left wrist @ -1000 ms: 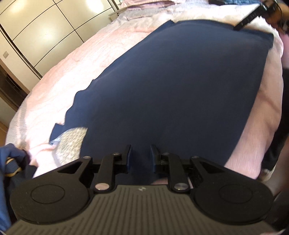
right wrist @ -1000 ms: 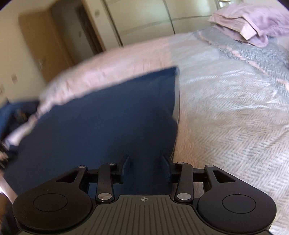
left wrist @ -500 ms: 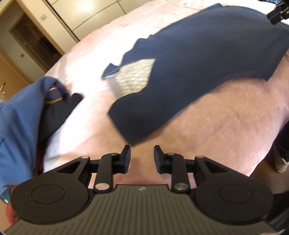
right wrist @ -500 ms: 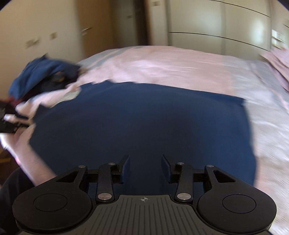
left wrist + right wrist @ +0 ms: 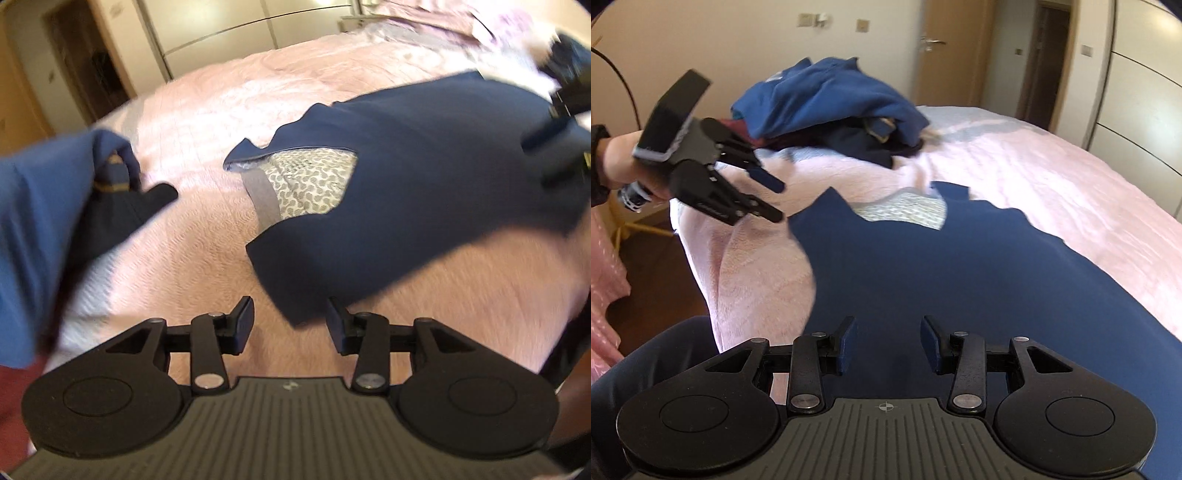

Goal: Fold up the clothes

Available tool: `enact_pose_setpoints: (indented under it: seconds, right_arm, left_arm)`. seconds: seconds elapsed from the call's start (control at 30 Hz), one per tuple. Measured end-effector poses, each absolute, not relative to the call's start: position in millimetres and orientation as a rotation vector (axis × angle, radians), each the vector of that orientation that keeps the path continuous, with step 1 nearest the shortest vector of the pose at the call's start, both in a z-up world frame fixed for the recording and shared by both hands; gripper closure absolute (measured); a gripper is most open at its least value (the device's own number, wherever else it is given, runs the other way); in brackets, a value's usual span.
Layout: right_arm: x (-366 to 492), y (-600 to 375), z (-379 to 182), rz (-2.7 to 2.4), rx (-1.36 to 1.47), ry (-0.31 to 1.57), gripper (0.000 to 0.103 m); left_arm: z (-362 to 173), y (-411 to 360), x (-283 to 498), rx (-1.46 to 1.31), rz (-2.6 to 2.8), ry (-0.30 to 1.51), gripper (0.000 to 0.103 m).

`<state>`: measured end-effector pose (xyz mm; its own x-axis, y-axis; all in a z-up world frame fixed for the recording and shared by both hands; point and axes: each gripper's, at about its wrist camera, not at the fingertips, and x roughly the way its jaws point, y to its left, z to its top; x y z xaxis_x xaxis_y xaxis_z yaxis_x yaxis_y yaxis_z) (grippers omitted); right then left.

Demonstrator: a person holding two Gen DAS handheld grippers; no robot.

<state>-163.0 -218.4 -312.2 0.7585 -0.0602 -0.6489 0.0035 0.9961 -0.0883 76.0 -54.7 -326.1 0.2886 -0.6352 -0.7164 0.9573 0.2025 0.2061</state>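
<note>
Navy garment (image 5: 424, 192) spread flat on the pink bed (image 5: 207, 125), patterned grey-and-white lining (image 5: 314, 181) exposed at its opening toward the pile side. Same garment (image 5: 979, 280) seen from the right wrist, covering the near part of the bed (image 5: 1052, 166), lining (image 5: 905, 212) at its far edge. Nearest corner of the cloth lay just ahead of the left gripper (image 5: 290, 325), between its fingertips in the picture but not gripped; jaws wide, holding nothing. Left gripper (image 5: 768, 199) seen from the right wrist above the bed edge, apart from the cloth, held in a hand (image 5: 624, 158). Right gripper (image 5: 888, 341) over the navy cloth, jaws wide and empty; contact with the cloth not clear. Right gripper (image 5: 554, 147) blurred at the garment's far side in the left view. Pile of blue and dark clothes (image 5: 831, 110) heaped at the bed's corner, apart from the garment; same pile (image 5: 55, 206) at left in the left view. Wardrobe doors (image 5: 258, 26) and a wooden door (image 5: 945, 55) beyond the bed.
</note>
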Motion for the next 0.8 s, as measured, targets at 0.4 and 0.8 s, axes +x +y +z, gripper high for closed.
enact_pose_setpoints:
  seconds: [0.4,0.8]
  right_arm:
    - [-102,-163,-318,0.092,-0.234,0.683,0.061]
    - [44,-107,-377,0.087,-0.411,0.782,0.061]
  left_arm:
    - [-301,-61,129,0.619,-1.205,0.604,0.062]
    - [-271,-25,140,0.666,-1.193,0.459,0.057]
